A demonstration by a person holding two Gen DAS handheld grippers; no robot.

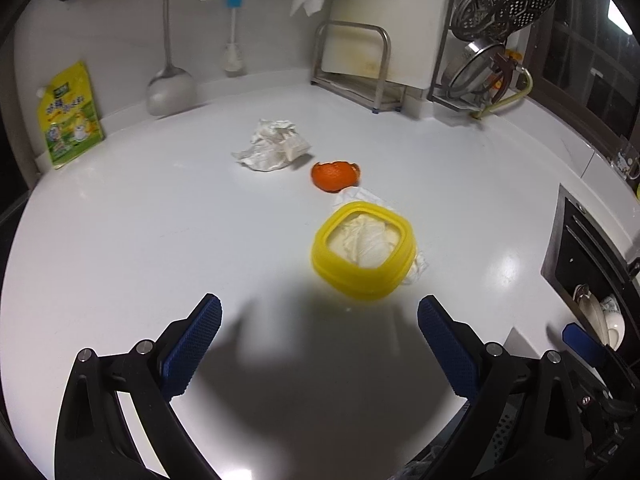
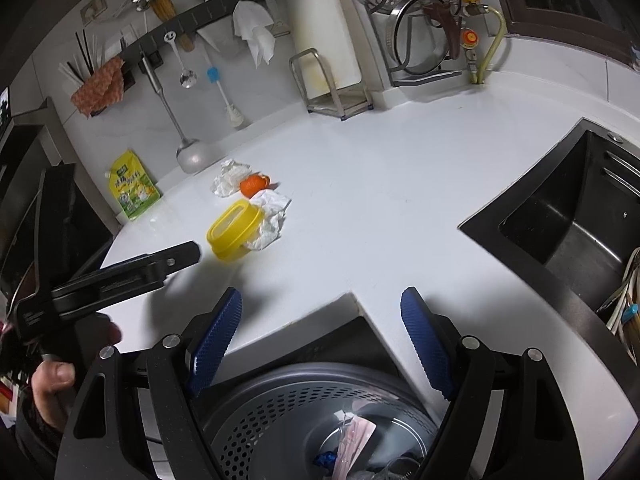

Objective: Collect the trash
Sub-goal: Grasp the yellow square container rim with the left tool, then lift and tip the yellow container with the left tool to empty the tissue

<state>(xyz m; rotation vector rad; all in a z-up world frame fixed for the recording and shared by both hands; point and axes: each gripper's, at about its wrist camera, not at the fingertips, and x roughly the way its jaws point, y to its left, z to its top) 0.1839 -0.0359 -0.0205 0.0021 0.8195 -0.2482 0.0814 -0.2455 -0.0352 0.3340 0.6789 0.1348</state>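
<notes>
A yellow plastic container (image 1: 362, 254) with crumpled paper inside stands on the white counter (image 1: 160, 240), just ahead of my open, empty left gripper (image 1: 320, 320). Behind it lie an orange peel (image 1: 335, 176) and a crumpled white tissue (image 1: 274, 145). In the right wrist view the container (image 2: 234, 230) leans against another crumpled tissue (image 2: 272, 216), with the peel (image 2: 254, 184) and far tissue (image 2: 228, 178) behind. My right gripper (image 2: 320, 312) is open and empty above a perforated grey trash bin (image 2: 312, 412) holding scraps. The left gripper's arm (image 2: 132, 272) reaches toward the container.
A green-yellow pouch (image 1: 70, 116) leans on the back wall at left. A ladle (image 1: 170, 88), a brush and a metal rack with a cutting board (image 1: 352, 60) stand at the back. A dark sink (image 2: 568, 216) lies to the right.
</notes>
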